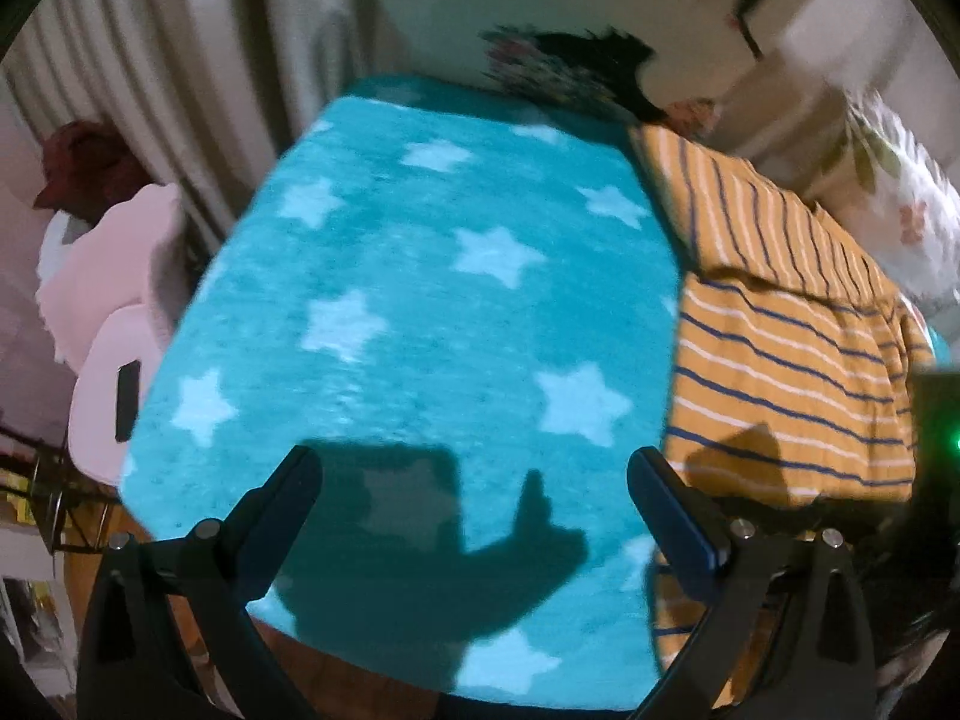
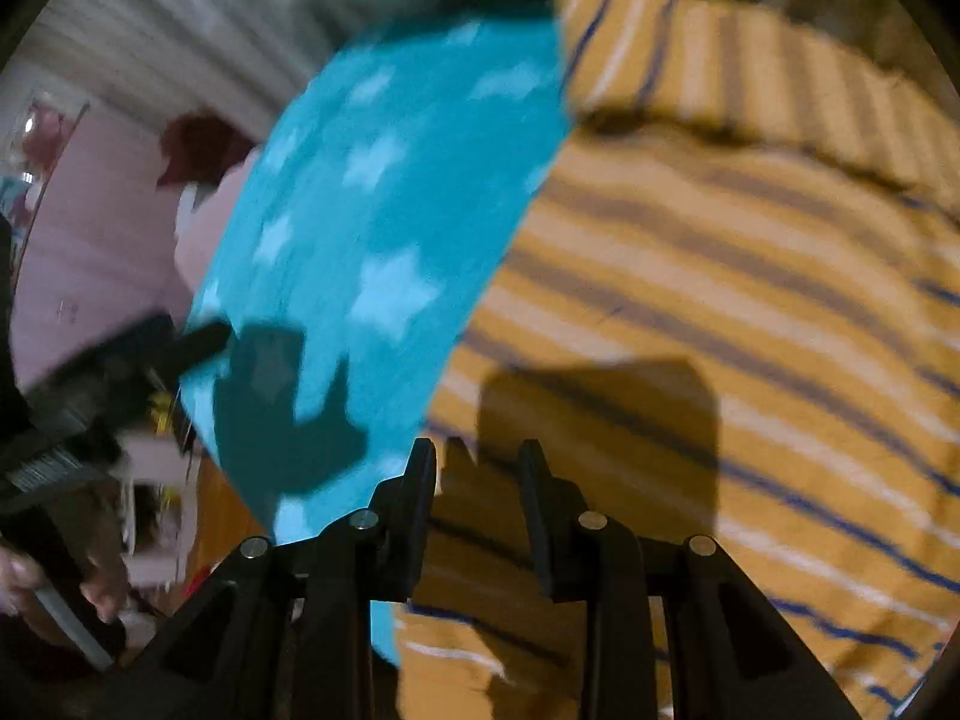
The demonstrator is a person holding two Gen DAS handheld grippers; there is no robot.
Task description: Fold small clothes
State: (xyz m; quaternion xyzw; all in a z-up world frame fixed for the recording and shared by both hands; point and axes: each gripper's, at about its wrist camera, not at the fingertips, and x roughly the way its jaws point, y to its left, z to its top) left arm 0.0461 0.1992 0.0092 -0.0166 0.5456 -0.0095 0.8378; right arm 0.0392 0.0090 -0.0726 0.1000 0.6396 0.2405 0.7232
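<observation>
One mustard-orange knit garment with navy and white stripes point(image 1: 780, 324), lying on right part of one fluffy teal blanket with pale stars point(image 1: 420, 300); top section folded over as a separate layer; far-right edge cut off by frame. Left gripper point(image 1: 474, 492) above blanket near garment's left edge, jaws wide apart, nothing between. Right gripper point(image 2: 477, 468) over garment beside blanket boundary, jaws narrowly apart, no cloth pinched. Right wrist view heavily motion-blurred; stripes smeared. Two gripper shadows cast: one on blanket, one on garment. One hand point(image 2: 36, 588) partly cut off at that view's left edge. One pink chair-like object point(image 1: 114, 324) left, one dark red item point(image 1: 84, 162) above it, unidentifiable. Dark patterned cloth point(image 1: 570, 72) beyond blanket, blurred.
</observation>
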